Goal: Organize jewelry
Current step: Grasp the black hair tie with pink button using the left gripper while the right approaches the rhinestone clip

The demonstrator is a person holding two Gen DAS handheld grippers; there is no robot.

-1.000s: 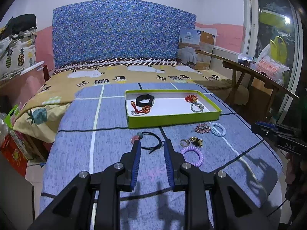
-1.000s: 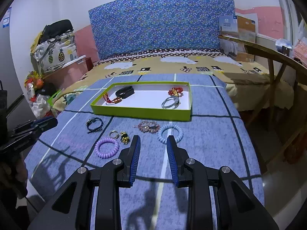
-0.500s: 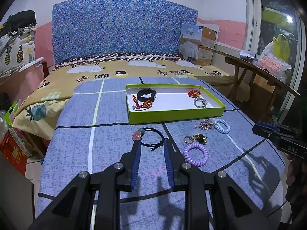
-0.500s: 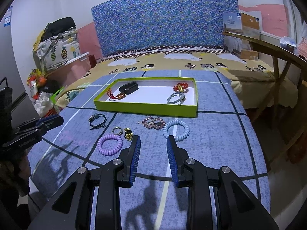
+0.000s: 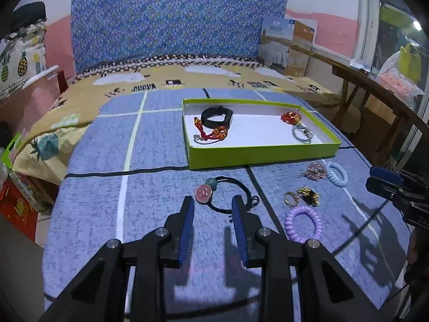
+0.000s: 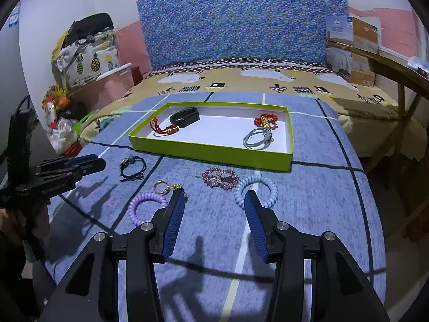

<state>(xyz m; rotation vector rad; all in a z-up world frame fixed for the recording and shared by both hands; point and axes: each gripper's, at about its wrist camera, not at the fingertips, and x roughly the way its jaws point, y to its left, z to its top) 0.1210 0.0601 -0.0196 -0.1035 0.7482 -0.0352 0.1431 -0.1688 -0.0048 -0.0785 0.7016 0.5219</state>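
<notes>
My left gripper (image 5: 212, 202) hovers over the blue blanket, its jaws opening and nothing gripped. A black hair tie with a pink charm (image 5: 203, 193) lies just beyond its fingertips. My right gripper (image 6: 213, 197) is also opening wide and empty, with a pink beaded bracelet (image 6: 219, 178) just ahead and a light blue coil band (image 6: 256, 187) by its right finger. A purple coil band (image 6: 147, 204) and a gold ring (image 6: 161, 187) lie to its left. The green tray (image 6: 209, 153) holds a black band (image 6: 185, 116), a red cord bracelet, red beads and a silver bangle (image 6: 257, 138).
The bed's blue headboard (image 5: 174, 26) stands behind the tray. A wooden table (image 5: 375, 86) runs along the right side. Pineapple-print bags (image 6: 85, 59) are stacked on the left. The blanket's front edge drops off close below both grippers.
Both grippers have moved forward and down toward the loose jewelry, and the jaws of both have spread wider, the right one most.
</notes>
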